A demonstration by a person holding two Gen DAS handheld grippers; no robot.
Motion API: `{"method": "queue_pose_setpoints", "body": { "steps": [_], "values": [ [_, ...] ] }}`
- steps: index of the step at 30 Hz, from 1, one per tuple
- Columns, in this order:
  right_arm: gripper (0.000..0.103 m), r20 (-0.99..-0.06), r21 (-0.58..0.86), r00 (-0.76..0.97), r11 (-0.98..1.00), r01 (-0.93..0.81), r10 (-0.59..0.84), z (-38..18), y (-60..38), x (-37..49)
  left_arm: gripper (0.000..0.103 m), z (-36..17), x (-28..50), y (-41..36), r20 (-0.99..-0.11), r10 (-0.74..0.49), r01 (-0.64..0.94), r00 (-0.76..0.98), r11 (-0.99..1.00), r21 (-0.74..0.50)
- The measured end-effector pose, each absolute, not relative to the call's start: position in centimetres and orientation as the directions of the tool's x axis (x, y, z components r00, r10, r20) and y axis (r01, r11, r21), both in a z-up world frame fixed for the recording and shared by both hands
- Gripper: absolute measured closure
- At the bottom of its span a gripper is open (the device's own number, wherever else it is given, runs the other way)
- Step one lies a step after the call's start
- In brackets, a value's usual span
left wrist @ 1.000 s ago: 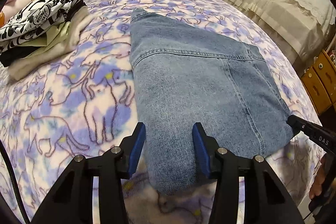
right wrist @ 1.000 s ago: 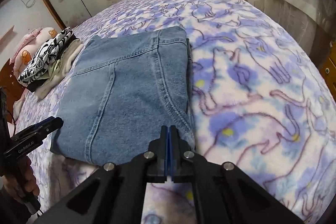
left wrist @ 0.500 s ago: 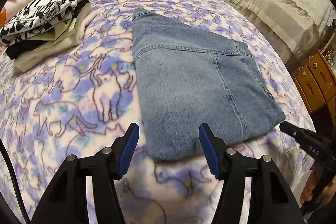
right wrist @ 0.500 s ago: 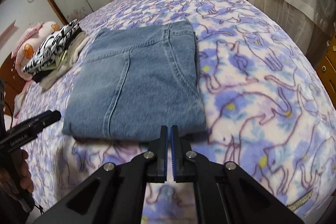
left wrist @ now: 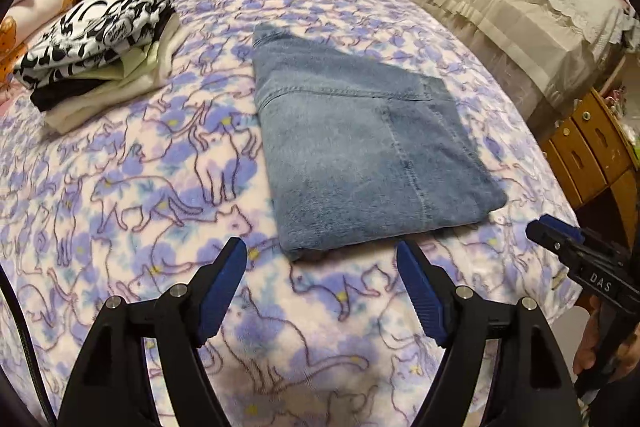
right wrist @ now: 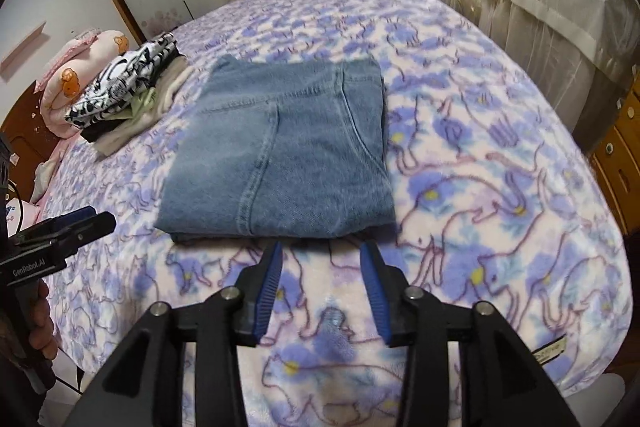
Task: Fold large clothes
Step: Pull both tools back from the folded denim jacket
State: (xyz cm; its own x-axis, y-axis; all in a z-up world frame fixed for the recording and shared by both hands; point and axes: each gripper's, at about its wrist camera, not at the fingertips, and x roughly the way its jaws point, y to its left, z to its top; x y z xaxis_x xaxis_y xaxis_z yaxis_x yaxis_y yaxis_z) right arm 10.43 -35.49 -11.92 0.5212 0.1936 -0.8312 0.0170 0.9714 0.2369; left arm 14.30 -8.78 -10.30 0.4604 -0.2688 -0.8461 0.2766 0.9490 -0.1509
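Note:
A pair of folded blue jeans (left wrist: 360, 151) (right wrist: 288, 155) lies flat as a neat rectangle on the cat-print blanket (left wrist: 140, 187) (right wrist: 500, 187). My left gripper (left wrist: 322, 247) hovers just short of the jeans' near edge, its jaws opening wide with nothing between them. The right gripper (right wrist: 322, 249) hangs above the blanket in front of the same edge, its jaws opening too and holding nothing. Each gripper shows at the side of the other's view: the right gripper (left wrist: 560, 239) and the left gripper (right wrist: 80, 223), both held by hands.
A stack of folded clothes (left wrist: 104, 43) (right wrist: 132, 95) with a black-and-white top sits at the far left. Pink pillows (right wrist: 80, 75) lie behind it. A covered bed or sofa (left wrist: 520, 3) and wooden drawers (left wrist: 592, 151) stand to the right, beyond the bed's edge.
Both grippers drew back from the jeans and rose. The left one let go of the near edge and spread wider. The right one went from shut to open.

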Motion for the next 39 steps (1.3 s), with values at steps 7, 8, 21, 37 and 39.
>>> {"method": "queue_pose_setpoints", "body": {
  "steps": [7,8,21,37,39],
  "values": [
    [0.055,-0.802,0.241,0.556,0.970,-0.029,0.216,-8.2,-35.0,10.9,0.027,-6.8,13.9,-8.1,-0.795,-0.329,0.285,0.509,0.936,-0.204],
    [0.055,-0.798,0.245,0.561,0.969,-0.034,0.221,-7.7,-35.1,11.1,0.027,-6.5,14.0,-8.0,-0.790,-0.331,0.283,0.516,0.936,-0.207],
    [0.037,-0.797,0.261,0.554,0.965,-0.042,0.240,-6.2,-37.2,14.7,0.026,-7.1,18.2,-7.8,-0.859,-0.287,0.266,0.424,0.946,-0.185],
    [0.037,-0.839,0.417,0.420,0.905,0.088,0.346,-15.5,-42.9,20.4,0.024,-13.5,25.1,-8.3,-0.883,-0.294,0.234,0.366,0.947,-0.218],
    [0.037,-0.831,0.460,0.406,0.880,0.121,0.379,-17.0,-43.8,21.0,0.024,-14.6,25.9,-8.8,-0.887,-0.314,0.233,0.339,0.941,-0.244]
  ]
}}
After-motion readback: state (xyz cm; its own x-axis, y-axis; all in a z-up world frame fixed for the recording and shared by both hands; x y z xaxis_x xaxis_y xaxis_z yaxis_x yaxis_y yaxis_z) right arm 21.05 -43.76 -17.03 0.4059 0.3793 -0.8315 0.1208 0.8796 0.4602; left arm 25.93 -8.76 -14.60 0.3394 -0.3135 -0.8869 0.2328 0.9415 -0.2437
